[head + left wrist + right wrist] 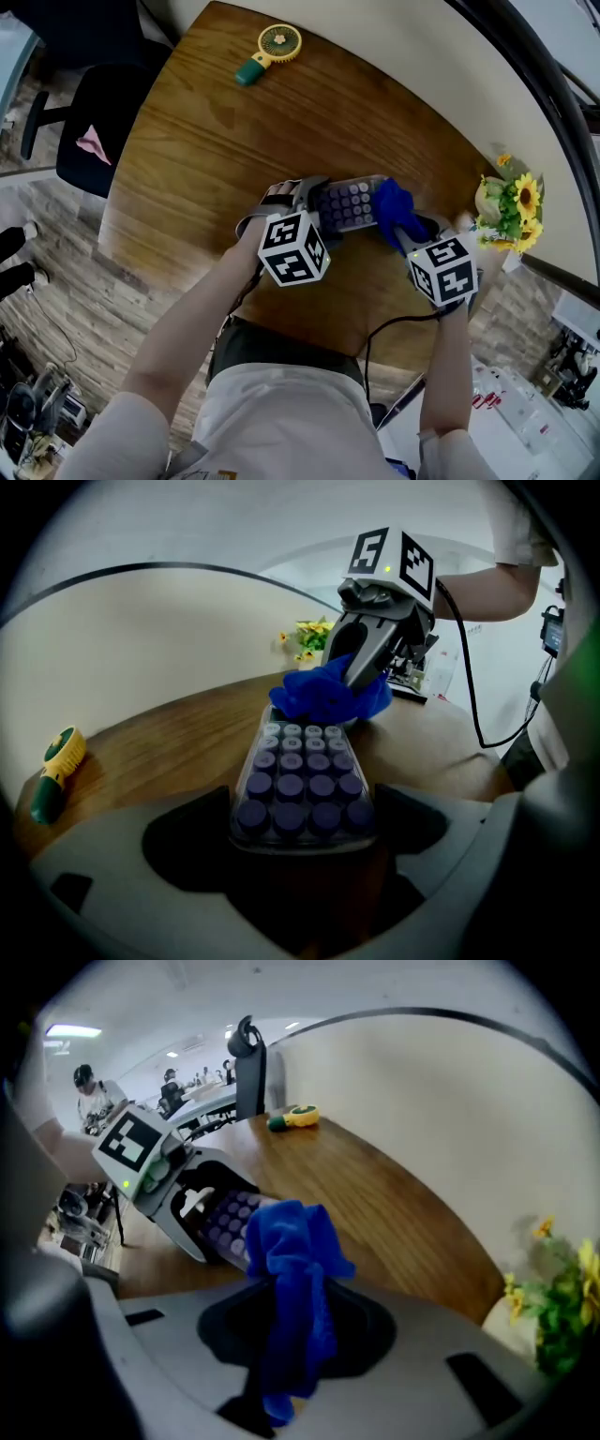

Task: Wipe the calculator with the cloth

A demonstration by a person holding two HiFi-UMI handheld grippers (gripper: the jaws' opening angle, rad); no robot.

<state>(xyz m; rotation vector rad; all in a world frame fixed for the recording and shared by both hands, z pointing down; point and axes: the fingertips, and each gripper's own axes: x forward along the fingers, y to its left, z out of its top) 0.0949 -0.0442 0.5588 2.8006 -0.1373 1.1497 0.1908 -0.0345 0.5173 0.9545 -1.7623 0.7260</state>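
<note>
A calculator (pixel 352 202) with rows of purple round keys is held above the wooden table (pixel 216 141). My left gripper (pixel 314 202) is shut on its near end; the keys (pixel 298 782) fill the left gripper view. A bunched blue cloth (pixel 396 212) rests on the calculator's far end, covering the display. My right gripper (pixel 412 234) is shut on that cloth (pixel 292 1283), which hangs between its jaws in the right gripper view, with the calculator (pixel 230 1221) just beyond. In the left gripper view the cloth (pixel 328 694) sits under the right gripper (pixel 370 658).
A yellow and green handheld fan (pixel 270 49) lies at the table's far side. A pot of yellow flowers (pixel 511 208) stands at the right edge. A black office chair (pixel 89 131) is at the left. A black cable (pixel 384 333) hangs from the right gripper.
</note>
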